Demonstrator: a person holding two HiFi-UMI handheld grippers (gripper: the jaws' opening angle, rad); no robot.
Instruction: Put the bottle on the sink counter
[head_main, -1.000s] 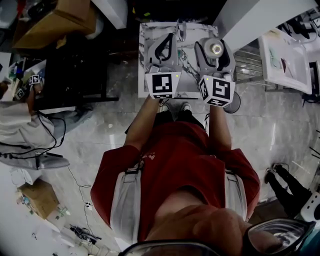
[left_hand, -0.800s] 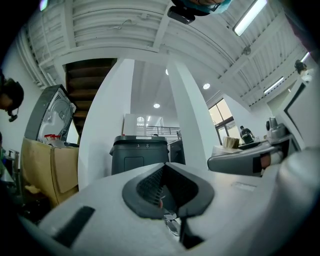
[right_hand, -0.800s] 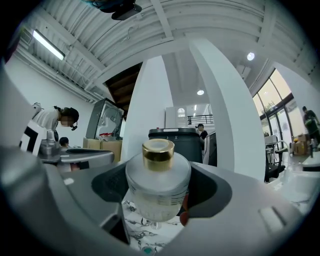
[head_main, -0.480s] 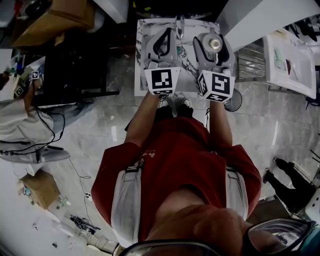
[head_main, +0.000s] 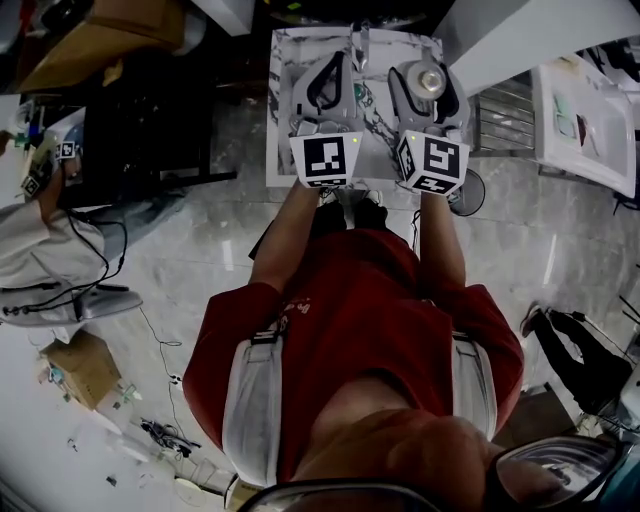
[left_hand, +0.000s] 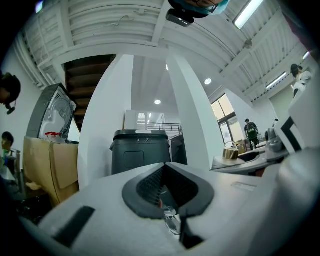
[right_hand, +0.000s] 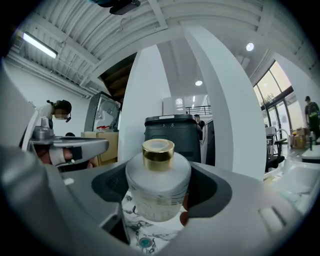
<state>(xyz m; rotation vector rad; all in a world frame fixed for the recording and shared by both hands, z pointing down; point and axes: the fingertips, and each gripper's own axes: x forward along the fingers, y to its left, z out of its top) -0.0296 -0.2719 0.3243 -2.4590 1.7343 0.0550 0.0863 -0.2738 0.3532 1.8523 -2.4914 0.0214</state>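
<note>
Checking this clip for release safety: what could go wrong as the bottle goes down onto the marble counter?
The right tool holds the round frosted bottle by its smooth body; it could slip or tip when set on the marble counter. The shut left tool hangs close beside and might knock it.

You wear a red short-sleeved shirt (head_main: 350, 310) crossed by two broad light grey shoulder straps (head_main: 250, 400), one with a small buckle, and dark-framed glasses (head_main: 555, 470). Your left gripper (head_main: 335, 62) and right gripper (head_main: 432, 68) are light grey moulded shells with dark ribbed pads (left_hand: 150, 185). Each carries a white cube with black square markers (head_main: 327, 160).
</note>
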